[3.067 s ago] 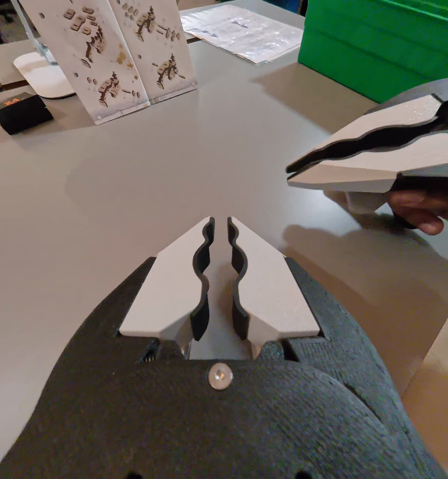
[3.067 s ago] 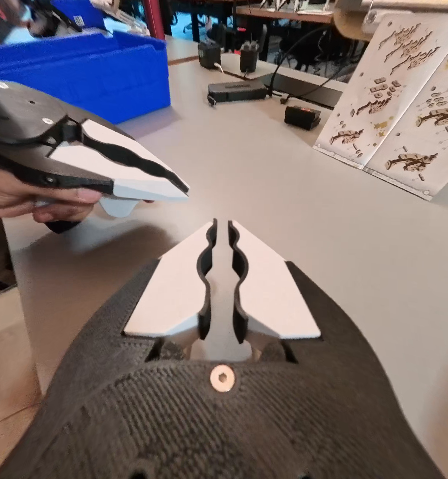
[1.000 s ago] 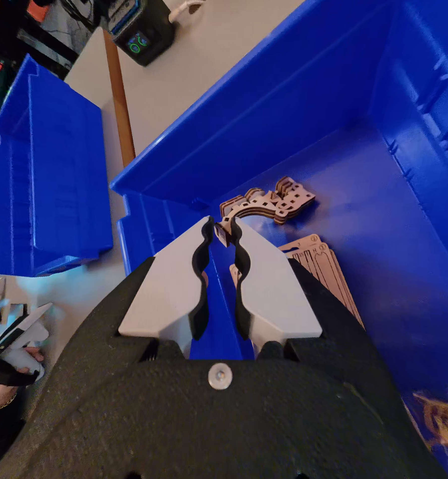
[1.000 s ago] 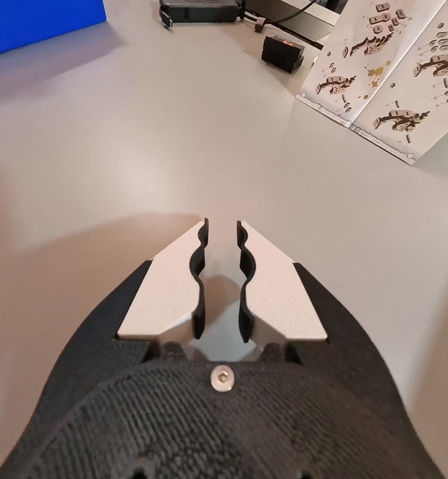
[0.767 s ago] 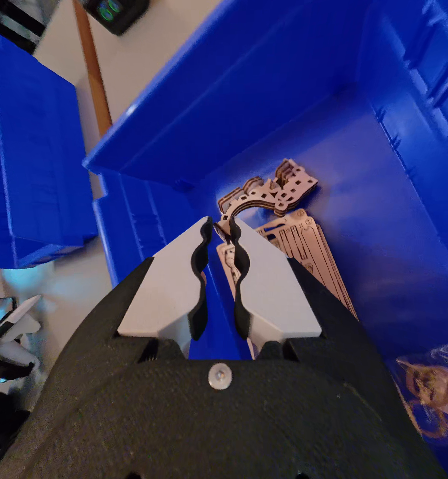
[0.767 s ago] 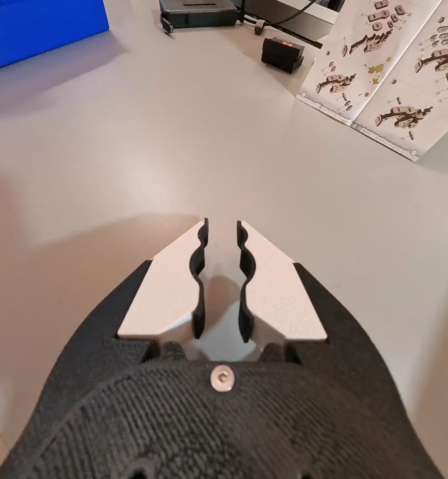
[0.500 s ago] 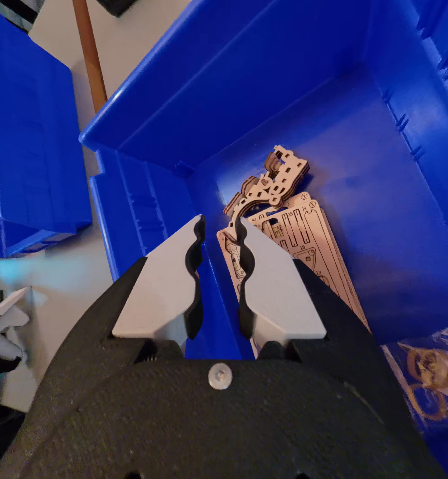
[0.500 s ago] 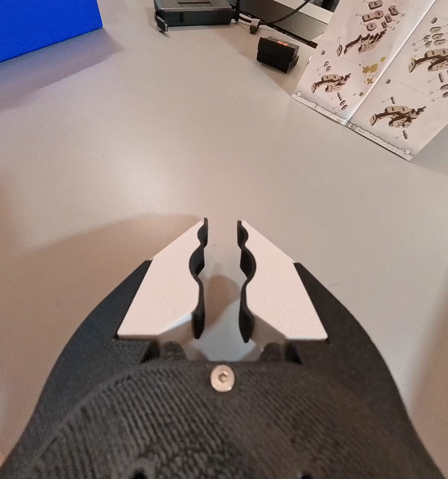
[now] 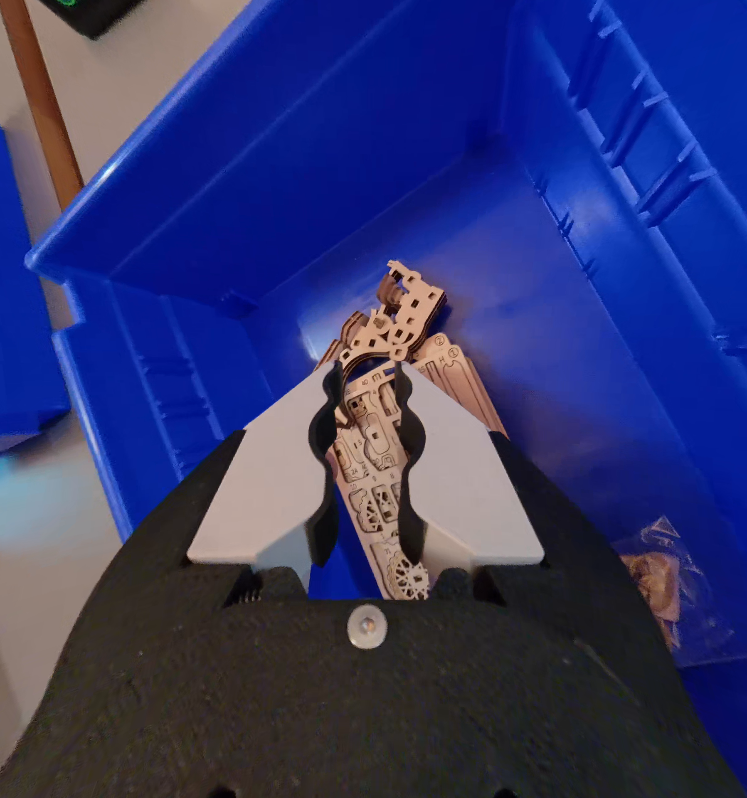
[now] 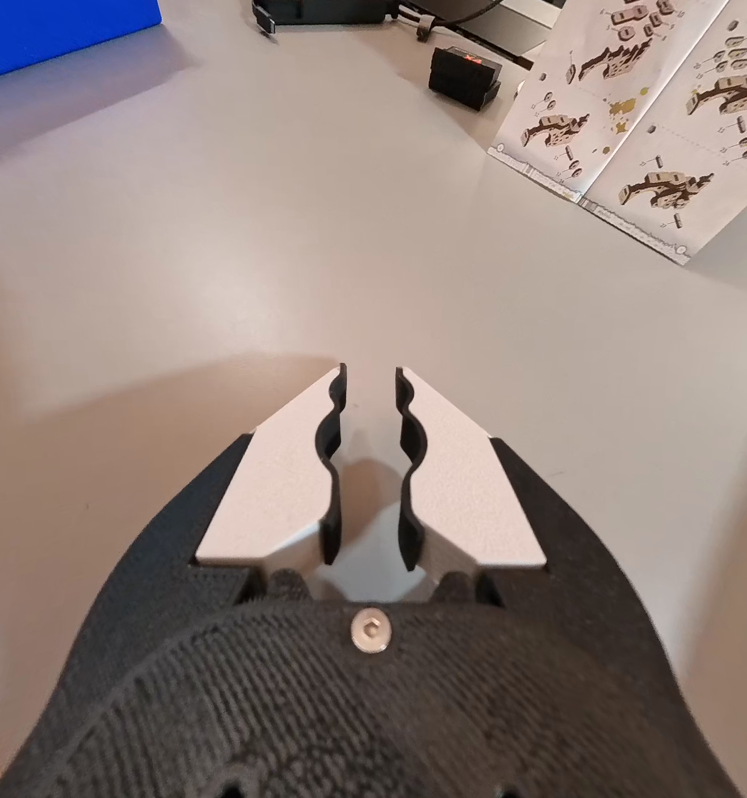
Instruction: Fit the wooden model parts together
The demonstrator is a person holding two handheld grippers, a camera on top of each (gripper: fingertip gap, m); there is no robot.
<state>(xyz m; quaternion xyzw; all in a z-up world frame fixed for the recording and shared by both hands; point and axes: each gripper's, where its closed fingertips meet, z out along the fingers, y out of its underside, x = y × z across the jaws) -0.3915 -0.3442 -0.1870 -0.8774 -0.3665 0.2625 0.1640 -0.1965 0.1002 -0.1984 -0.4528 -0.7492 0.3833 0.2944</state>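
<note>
Left gripper (image 9: 368, 367) over wooden parts (image 9: 391, 328); right gripper (image 10: 368, 371) over table (image 10: 276, 216).

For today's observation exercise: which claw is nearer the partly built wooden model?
Left. The left claw hangs open right at the wooden model in the blue bin; the right claw hovers over bare table.

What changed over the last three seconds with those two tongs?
The left tongs left the grey table, swung into the blue bin and opened around the part-built wooden model, not yet gripping. The right tongs opened slightly and stayed empty over the table near the instruction sheets.
</note>
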